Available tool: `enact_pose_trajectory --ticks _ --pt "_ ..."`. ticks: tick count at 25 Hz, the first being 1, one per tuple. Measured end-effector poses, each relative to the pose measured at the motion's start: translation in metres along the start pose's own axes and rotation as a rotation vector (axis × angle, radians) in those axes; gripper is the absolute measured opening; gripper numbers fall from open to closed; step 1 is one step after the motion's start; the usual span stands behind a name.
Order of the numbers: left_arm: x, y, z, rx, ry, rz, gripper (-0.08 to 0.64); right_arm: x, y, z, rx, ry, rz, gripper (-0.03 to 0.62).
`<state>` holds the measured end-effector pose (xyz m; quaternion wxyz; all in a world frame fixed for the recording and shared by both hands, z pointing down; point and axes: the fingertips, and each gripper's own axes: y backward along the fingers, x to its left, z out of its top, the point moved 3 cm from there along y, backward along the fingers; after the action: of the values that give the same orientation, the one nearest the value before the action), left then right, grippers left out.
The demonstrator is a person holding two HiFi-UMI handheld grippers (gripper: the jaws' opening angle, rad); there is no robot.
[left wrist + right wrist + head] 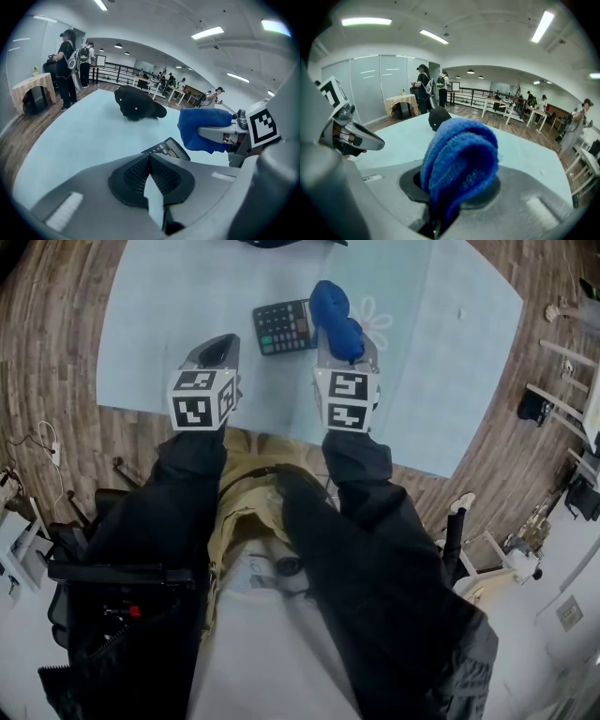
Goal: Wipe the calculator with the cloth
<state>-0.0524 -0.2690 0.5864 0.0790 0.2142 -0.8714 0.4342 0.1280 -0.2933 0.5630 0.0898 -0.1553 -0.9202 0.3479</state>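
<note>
Both grippers were held out side by side over the pale blue tabletop [159, 324], a black-sleeved arm behind each. Left gripper [150, 161] had its jaws together with nothing between them; the right gripper [437, 211] was clamped on a folded blue cloth [336, 315] that bulged up past its jaws. From the head view, the calculator [283, 326] lay well in from the near edge, between the two gripper tips, with the cloth at its right end. Whether they touched could not be made out. Only the left gripper view showed the calculator's tilted display end, the rest hidden behind the jaws. A black cap [136, 105] farther along the tabletop was cut off at the head view's top.
</note>
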Motion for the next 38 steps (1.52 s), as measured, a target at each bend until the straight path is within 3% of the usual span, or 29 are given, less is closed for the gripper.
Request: enact_pose_trajectory --ticks 5,12,18,27,38 --pt "0.005 -0.007 0.003 -0.002 0.006 -0.003 0.002 0.001 -0.031 -0.003 0.037 0.145 -0.025 0.098" --pt "0.024 -0.006 -0.009 0.02 0.035 0.018 0.0 0.045 -0.065 -0.033 0.149 0.271 0.079 0.098" --pt "0.033 -0.001 -0.016 0.022 0.054 0.032 0.001 0.074 -0.068 -0.049 0.207 0.276 0.157 0.098" --pt "0.036 0.0 -0.03 0.025 0.068 0.036 0.0 0.095 -0.065 -0.064 0.205 0.253 0.232 0.097" --pt "0.04 0.013 -0.039 0.015 0.073 0.048 0.0 0.14 -0.043 -0.072 0.188 0.181 0.419 0.097"
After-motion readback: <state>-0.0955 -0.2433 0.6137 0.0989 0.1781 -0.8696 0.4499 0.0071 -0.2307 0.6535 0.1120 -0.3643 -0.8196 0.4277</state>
